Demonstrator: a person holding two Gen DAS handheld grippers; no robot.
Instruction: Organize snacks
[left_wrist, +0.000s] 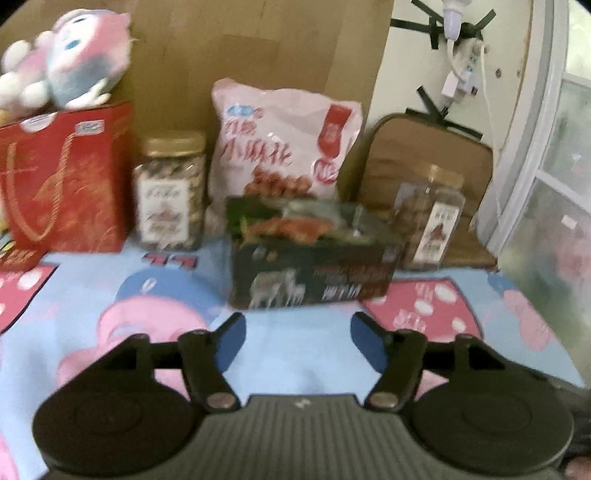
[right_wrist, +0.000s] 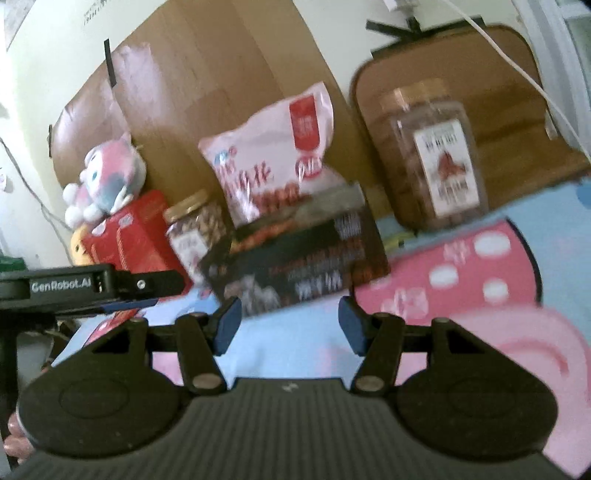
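A dark snack box (left_wrist: 310, 254) lies on the cartoon-printed cloth (left_wrist: 280, 354), just beyond my left gripper (left_wrist: 297, 343), whose jaws stand open with nothing between them. Behind the box leans a pink snack bag (left_wrist: 280, 147). A gold-lidded jar (left_wrist: 171, 192) stands to its left and a clear jar of biscuits (left_wrist: 430, 218) to its right. In the right wrist view the same box (right_wrist: 295, 258), bag (right_wrist: 273, 158) and biscuit jar (right_wrist: 432, 158) appear. My right gripper (right_wrist: 290, 328) is open and empty, short of the box.
A red gift bag (left_wrist: 66, 177) with a plush toy (left_wrist: 66, 59) on top stands at the left. Cardboard (left_wrist: 258, 55) backs the snacks. A brown cushion (left_wrist: 417, 155) sits behind the biscuit jar. The body of the other gripper (right_wrist: 92, 284) shows at the left of the right wrist view.
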